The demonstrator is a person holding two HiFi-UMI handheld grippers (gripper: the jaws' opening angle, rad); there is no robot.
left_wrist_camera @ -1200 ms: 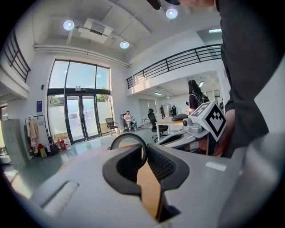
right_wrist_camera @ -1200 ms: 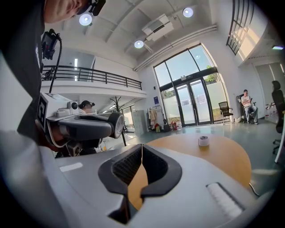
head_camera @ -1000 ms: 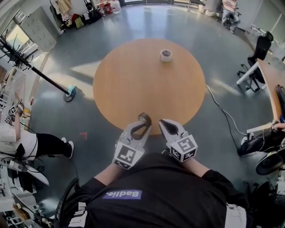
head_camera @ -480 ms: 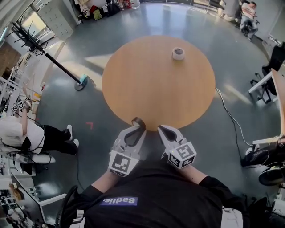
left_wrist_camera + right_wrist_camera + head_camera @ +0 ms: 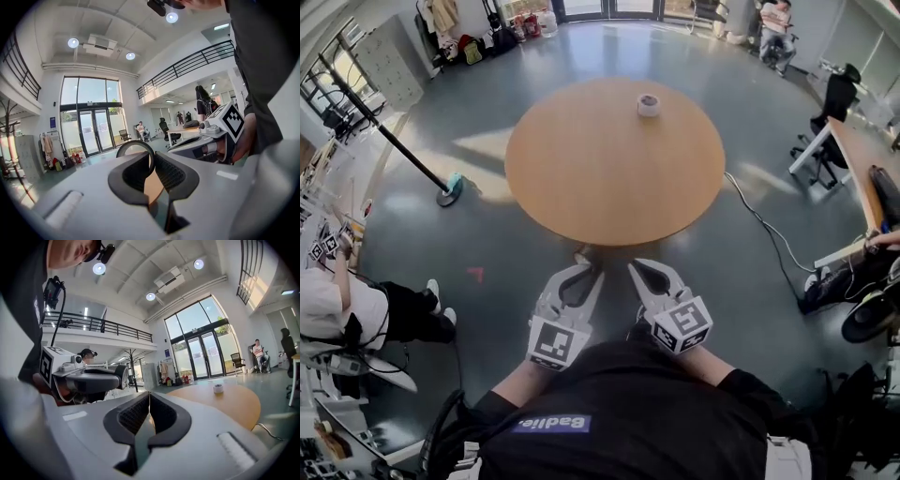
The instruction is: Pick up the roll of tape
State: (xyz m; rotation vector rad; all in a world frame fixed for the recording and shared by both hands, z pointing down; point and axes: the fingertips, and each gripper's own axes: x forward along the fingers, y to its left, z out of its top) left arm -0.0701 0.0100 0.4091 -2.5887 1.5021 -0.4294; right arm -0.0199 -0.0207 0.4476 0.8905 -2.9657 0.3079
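The roll of tape (image 5: 649,104), upper centre, looks light and stiff: pinch its wall. The left claw (image 5: 587,270) grips a dark ring (image 5: 127,146); the right claw (image 5: 634,269) is closed and empty.

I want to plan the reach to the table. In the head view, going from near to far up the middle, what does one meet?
shirt → right gripper → table → tape → doors

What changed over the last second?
The left claw and right claw drew back off the round table and now hang over the floor. Unchanged: left claw clamps a thin dark ring, right claw shut, roll of tape at the table's far side.
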